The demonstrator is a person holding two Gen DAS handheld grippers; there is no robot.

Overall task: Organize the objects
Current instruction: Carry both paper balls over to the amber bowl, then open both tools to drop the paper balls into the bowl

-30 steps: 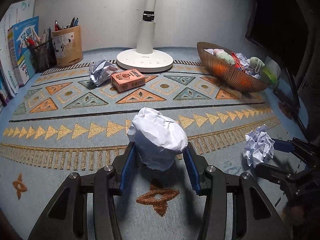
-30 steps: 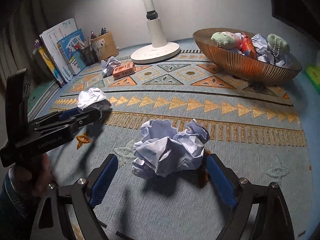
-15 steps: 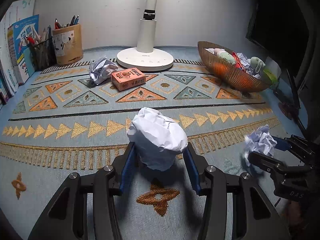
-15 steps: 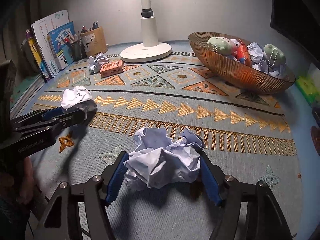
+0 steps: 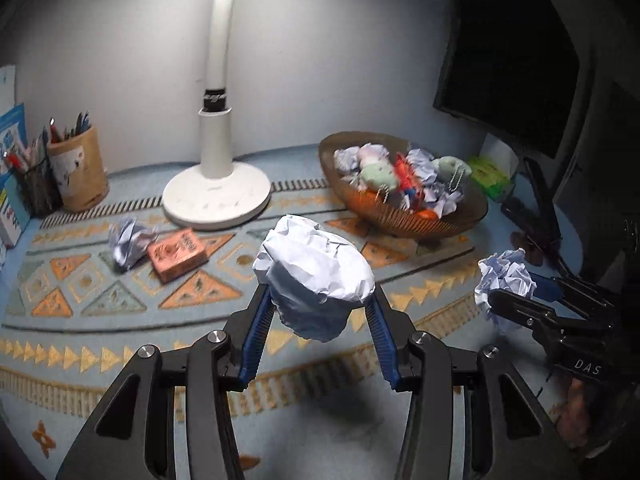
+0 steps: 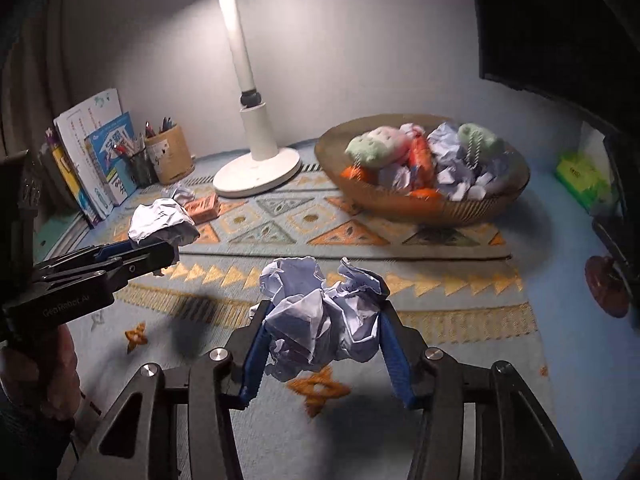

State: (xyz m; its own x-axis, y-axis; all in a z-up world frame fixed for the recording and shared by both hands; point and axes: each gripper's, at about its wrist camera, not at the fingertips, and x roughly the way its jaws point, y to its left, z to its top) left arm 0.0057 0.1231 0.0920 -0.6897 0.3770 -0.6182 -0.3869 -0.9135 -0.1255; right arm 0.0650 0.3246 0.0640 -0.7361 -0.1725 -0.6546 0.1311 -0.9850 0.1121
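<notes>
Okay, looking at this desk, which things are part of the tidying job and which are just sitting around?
Part of the job:
left gripper, shut on smooth paper ball
right gripper, shut on crumpled paper wad
bowl
loose paper ball

Lying about:
lamp
pen cup
books
orange box

Left gripper (image 5: 318, 320): black angular frame with triangular cut-outs, round silver screw heads seen at linkage joints. Fingers (image 5: 256, 334) lined with ribbed blue pads. Right gripper (image 6: 322, 334) built alike: black linkage, silver screws, blue ribbed pads. White lettering "DAS" printed on right gripper's body in left wrist view; pale, partly legible lettering seen on left gripper's side in right wrist view. Dark sleeve cuff (image 6: 24, 436) worn at left wrist.
</notes>
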